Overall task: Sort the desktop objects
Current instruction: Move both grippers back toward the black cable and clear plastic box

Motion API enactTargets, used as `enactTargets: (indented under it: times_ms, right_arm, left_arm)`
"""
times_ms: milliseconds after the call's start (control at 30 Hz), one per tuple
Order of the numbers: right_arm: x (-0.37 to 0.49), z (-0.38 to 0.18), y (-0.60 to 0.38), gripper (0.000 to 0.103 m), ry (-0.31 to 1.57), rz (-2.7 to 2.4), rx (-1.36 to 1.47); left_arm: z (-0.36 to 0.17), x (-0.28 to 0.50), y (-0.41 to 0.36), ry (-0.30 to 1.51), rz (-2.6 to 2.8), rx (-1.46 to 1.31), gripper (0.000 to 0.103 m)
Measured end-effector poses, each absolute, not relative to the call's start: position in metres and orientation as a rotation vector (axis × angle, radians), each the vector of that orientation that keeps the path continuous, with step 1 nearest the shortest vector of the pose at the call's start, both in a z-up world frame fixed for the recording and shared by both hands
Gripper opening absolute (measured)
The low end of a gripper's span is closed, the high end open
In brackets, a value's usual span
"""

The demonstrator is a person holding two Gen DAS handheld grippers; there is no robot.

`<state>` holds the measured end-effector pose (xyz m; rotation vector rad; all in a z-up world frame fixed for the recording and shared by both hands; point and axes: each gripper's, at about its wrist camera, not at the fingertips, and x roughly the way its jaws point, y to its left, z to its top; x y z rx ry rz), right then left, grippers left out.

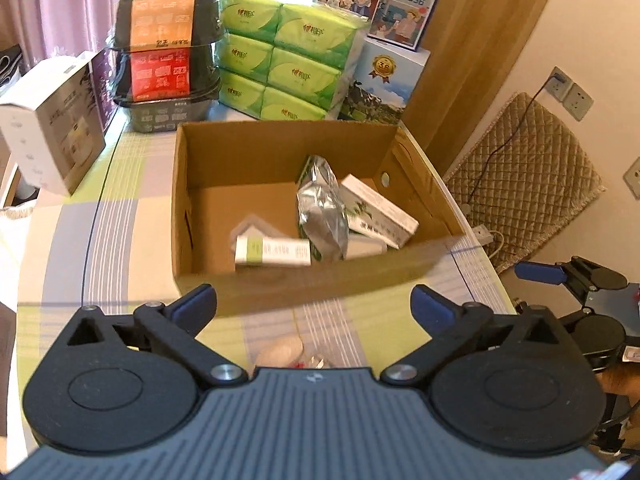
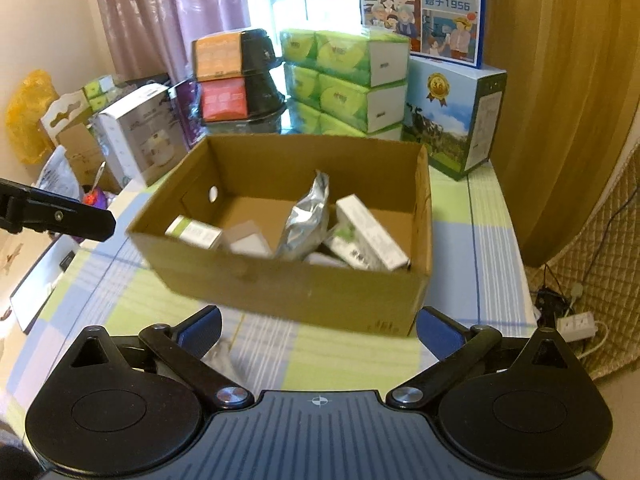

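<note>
Along the left edge of the tabletop (image 1: pixel 60 248) stands a white appliance box (image 1: pixel 52 128), and at the back edge, from left to right, come stacked black food tubs (image 1: pixel 168 56), green tissue packs (image 1: pixel 288 60) and a blue milk carton box (image 1: pixel 380 84). In the middle of the tabletop sits the open cardboard box (image 1: pixel 280 284), which already holds a small green-and-white carton (image 1: pixel 274 251) toward its left front, a silver foil pouch (image 1: pixel 322 210) leaning near the centre, and a longer white carton (image 1: pixel 378 210) tilted against the right side. The left gripper (image 1: pixel 314 304) hovers just in front of the box with its jaws spread wide and nothing between them; under it, near the front edge, lie a pale rounded object (image 1: pixel 280 354) and some small scraps, too hidden to name. The right gripper (image 2: pixel 318 326) also faces the box with jaws wide apart and empty; something pale and crumpled (image 2: pixel 224 358) shows on the cloth just beside its left finger, but it is blurred. Judging from this, the sorting is partly done and the step in hand is fetching another loose item. The next move probably calls for lowering a gripper onto the pale object at the front edge, closing on it, then lifting it over the box's near wall into the free left half.
</note>
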<state>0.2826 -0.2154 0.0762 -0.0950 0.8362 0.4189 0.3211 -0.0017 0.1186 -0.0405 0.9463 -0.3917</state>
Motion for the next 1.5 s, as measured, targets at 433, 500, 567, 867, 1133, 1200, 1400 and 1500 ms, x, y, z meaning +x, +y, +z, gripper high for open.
enactTargets:
  times_ms: [433,500,567,867,1133,1200,1400,1500]
  right_arm:
    - [0.191,0.049,-0.218,0.101,0.853,0.457,-0.069]
    - [0.181,0.046,-0.217,0.101,0.857,0.461,-0.075]
    - [0.173,0.043,-0.216,0.101,0.862,0.458,-0.083]
    - [0.147,0.027,-0.216,0.101,0.884,0.466,-0.091]
    - [0.136,0.018,-0.213,0.101,0.908,0.452,-0.099]
    - [0.134,0.015,-0.211,0.101,0.906,0.468,-0.117]
    - [0.130,0.007,-0.203,0.101,0.892,0.504,-0.166]
    - [0.130,0.002,-0.197,0.101,0.859,0.526,-0.203]
  left_arm:
    - [0.091,0.214,0.035,0.894,-0.308,-0.050,0.101]
    - [0.084,0.202,0.039,0.900,-0.286,-0.031,0.101]
    - [0.075,0.189,0.044,0.913,-0.277,-0.020,0.101]
    - [0.046,0.155,0.050,0.897,-0.270,0.059,0.101]
    - [0.040,0.150,0.045,0.946,-0.325,0.114,0.101]
    - [0.038,0.149,0.042,0.946,-0.327,0.150,0.101]
    - [0.032,0.155,0.041,0.935,-0.346,0.188,0.101]
    - [0.027,0.161,0.040,0.934,-0.365,0.213,0.101]
